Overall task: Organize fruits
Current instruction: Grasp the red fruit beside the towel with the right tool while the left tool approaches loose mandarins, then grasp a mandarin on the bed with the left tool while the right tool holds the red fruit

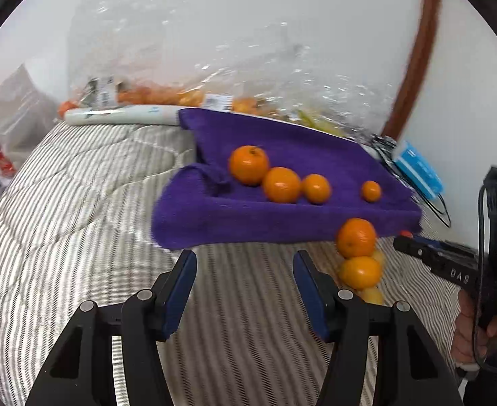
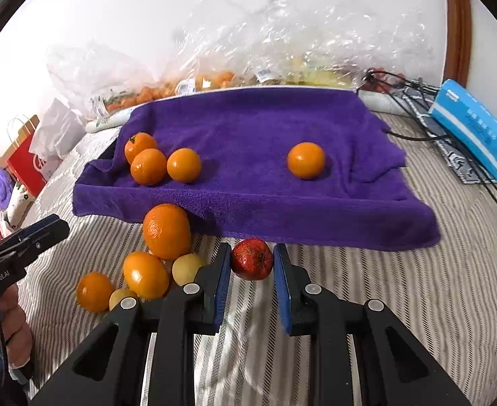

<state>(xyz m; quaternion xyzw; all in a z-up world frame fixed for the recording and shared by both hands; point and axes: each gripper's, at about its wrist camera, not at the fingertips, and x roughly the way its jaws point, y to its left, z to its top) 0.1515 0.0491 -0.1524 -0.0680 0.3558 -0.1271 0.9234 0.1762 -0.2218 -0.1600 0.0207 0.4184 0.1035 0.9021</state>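
Observation:
A purple towel (image 2: 248, 128) lies on the striped bedding (image 2: 417, 287). Three oranges (image 2: 148, 165) cluster at its left and one orange (image 2: 306, 160) sits alone to the right. In front of the towel lies a loose pile: a big orange (image 2: 167, 231), two smaller oranges (image 2: 145, 274) and pale yellow fruits (image 2: 187, 268). My right gripper (image 2: 251, 253) is shut on a small red fruit (image 2: 251, 260) at the towel's front edge. My left gripper (image 1: 245, 257) stands open over bare bedding, left of the pile (image 1: 356, 238), with nothing between its fingers.
Clear plastic bags (image 2: 282, 50) holding more fruit line the wall behind the towel. A blue tissue pack (image 2: 475, 128) and black cables (image 2: 417, 135) lie at the right. A red paper bag (image 2: 25, 165) and white bags stand at the far left.

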